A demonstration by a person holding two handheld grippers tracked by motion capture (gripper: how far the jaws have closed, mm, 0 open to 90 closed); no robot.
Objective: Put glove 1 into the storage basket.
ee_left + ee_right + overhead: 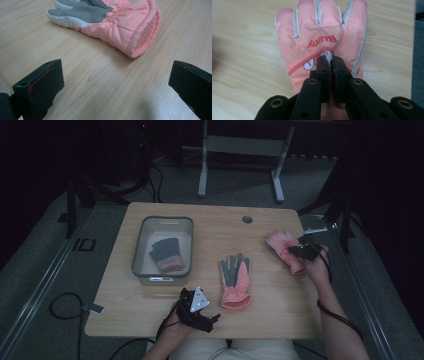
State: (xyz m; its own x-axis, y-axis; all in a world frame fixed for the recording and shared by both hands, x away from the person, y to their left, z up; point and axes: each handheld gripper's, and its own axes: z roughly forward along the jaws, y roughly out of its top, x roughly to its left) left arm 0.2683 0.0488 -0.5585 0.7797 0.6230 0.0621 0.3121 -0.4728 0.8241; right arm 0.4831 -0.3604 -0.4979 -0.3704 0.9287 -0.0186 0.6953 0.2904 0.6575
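A pink glove (281,245) (319,27) lies back-up near the table's right edge, its fingers pointing away from me. My right gripper (302,251) (332,62) is shut on a pinch of its fabric at the back of the hand. A second pink glove (236,281) (125,22) lies palm-up with its grey palm showing in the middle of the table. My left gripper (215,317) (117,80) rests open near the front edge. It points at that glove's cuff from a short way off, with bare wood between its jaws.
A grey bin (137,250) stands on the left half of the wooden table (210,225) and holds a dark grey and pink glove (167,255). A round cable hole (247,219) sits near the far edge. Cables trail on the floor at the left.
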